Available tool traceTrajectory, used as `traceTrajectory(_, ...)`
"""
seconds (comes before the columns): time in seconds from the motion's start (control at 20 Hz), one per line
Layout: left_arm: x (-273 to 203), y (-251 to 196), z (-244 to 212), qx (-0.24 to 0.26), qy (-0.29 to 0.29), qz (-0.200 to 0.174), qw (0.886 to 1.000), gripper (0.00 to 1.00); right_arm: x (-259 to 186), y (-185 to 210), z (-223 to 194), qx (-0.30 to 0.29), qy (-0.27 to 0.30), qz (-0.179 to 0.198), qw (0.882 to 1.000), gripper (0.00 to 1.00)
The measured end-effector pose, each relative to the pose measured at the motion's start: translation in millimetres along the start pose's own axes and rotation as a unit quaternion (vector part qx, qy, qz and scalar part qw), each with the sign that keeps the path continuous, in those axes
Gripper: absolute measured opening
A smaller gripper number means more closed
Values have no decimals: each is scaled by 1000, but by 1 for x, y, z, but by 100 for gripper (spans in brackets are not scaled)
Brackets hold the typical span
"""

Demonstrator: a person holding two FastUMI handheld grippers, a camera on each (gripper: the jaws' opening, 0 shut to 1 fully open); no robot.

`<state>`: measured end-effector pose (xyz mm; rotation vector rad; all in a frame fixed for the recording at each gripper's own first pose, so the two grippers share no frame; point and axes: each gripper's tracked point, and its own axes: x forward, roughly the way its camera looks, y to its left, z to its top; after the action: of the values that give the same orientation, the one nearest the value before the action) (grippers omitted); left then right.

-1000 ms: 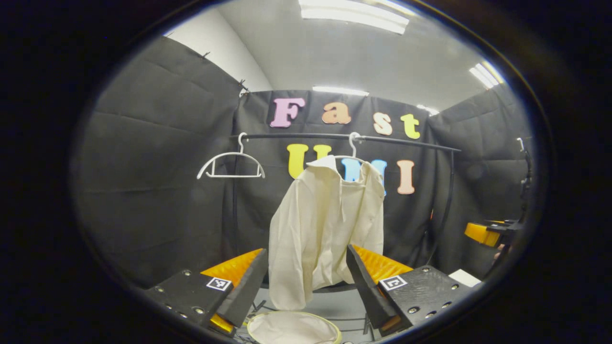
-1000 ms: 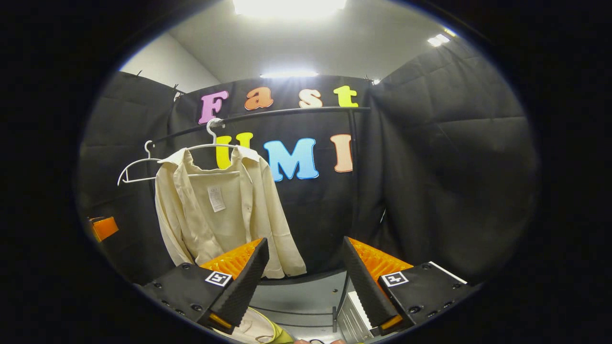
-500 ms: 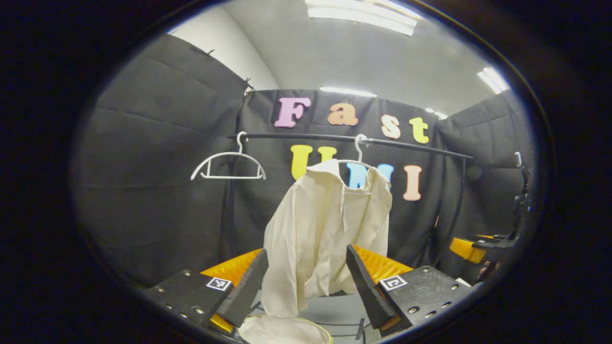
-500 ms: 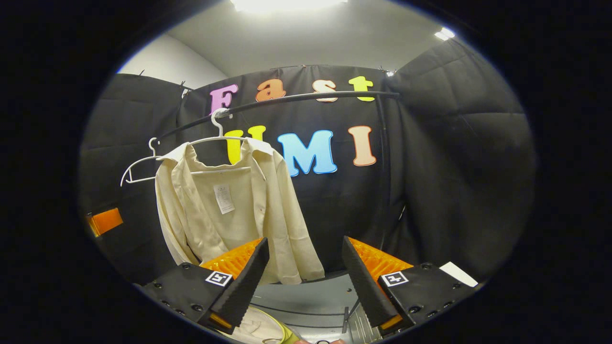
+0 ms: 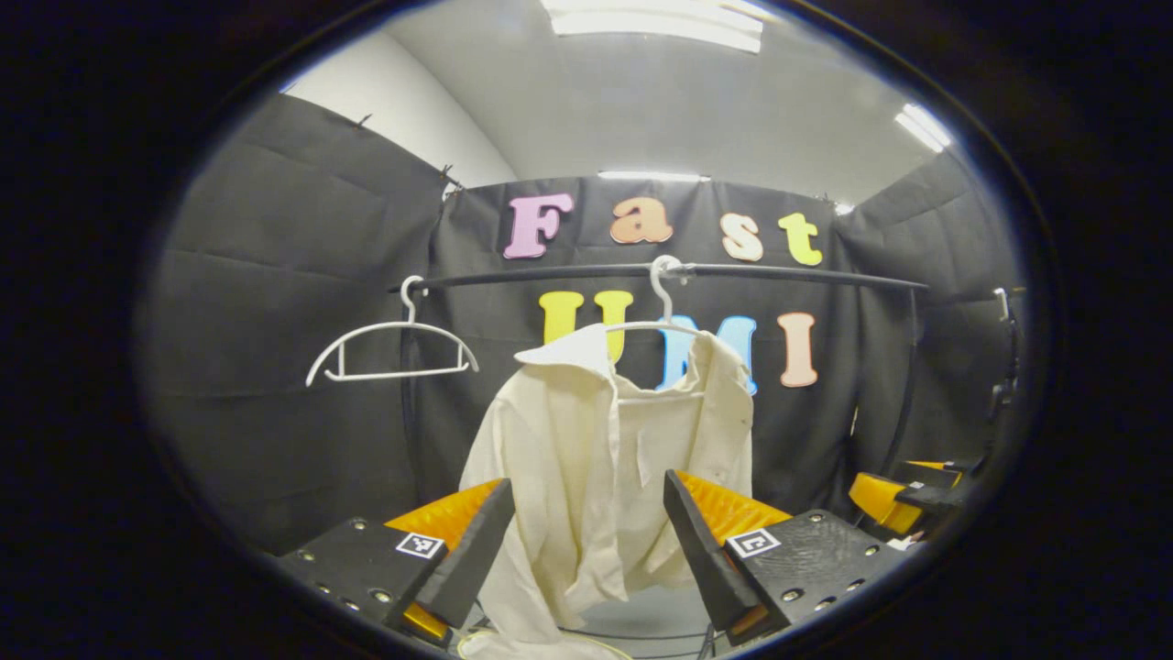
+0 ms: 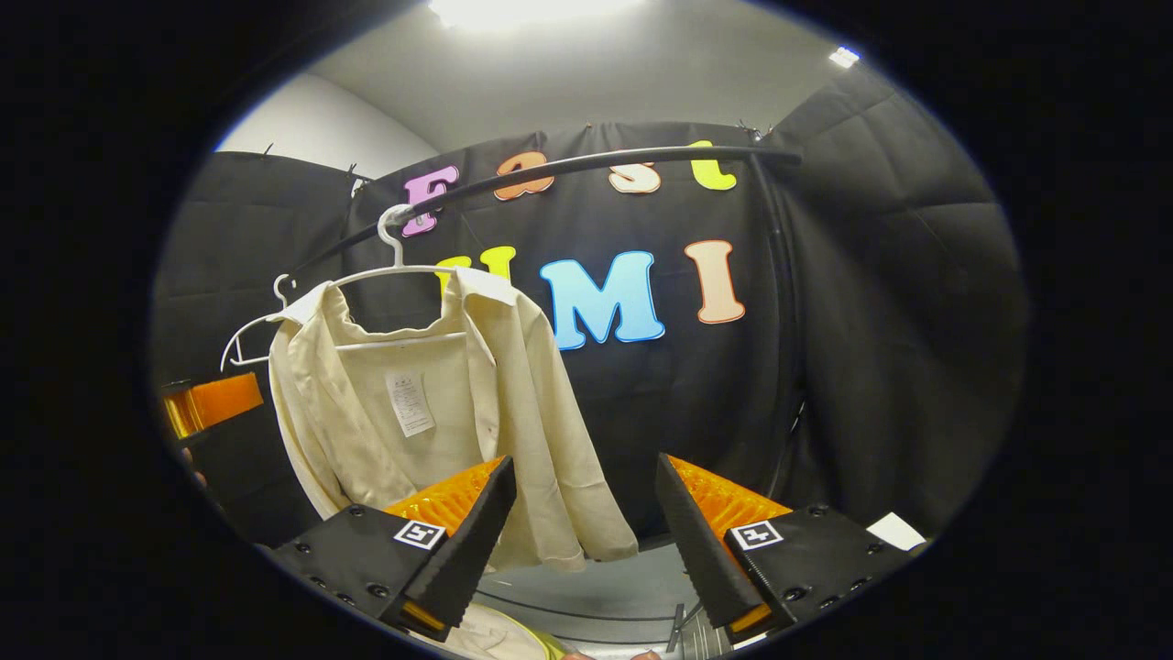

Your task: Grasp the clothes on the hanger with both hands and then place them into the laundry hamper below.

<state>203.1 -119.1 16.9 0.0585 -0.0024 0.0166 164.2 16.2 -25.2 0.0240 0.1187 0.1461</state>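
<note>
A cream shirt [image 5: 605, 467] [image 6: 431, 412] hangs on a white hanger [image 5: 655, 302] [image 6: 394, 261] from a black rail [image 5: 779, 273] [image 6: 586, 165]. My left gripper [image 5: 586, 550] is open, and the shirt's lower part shows farther off between its fingers. My right gripper [image 6: 582, 541] is open too, with the shirt ahead and to its left. The hamper's pale rim [image 5: 541, 647] [image 6: 499, 637] peeks in below the shirt. The right gripper [image 5: 903, 495] shows at the right edge of the left gripper view, and the left gripper [image 6: 211, 403] at the left edge of the right gripper view.
An empty white hanger [image 5: 389, 344] [image 6: 252, 325] hangs left of the shirt on the same rail. The rail's black upright [image 6: 788, 302] stands at the right. Grey floor [image 6: 596, 596] lies beneath the rack.
Both grippers have moved closer to the shirt and risen a little; the shirt looks larger and the hamper has slid nearly out of view at the bottom. Both stay open.
</note>
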Motion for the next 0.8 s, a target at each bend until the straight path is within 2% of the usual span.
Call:
traceTrajectory(0.3,49,-14,4,29,-8,40,999,95,35,-10,-3,-4,1,21,1000,97)
traceTrajectory(0.5,83,-18,-8,11,1,58,998,95,55,-18,-11,-3,10,37,999,97)
traceTrajectory(0.7,115,-11,-15,-22,-8,103,994,95,61,-27,-39,3,35,51,998,97)
traceTrajectory(0.75,122,-10,-15,-30,-12,114,993,95,62,-27,-44,9,41,58,997,93)
traceTrajectory(0.8,128,-9,-15,-36,-12,123,992,96,63,-24,-46,11,46,65,997,98)
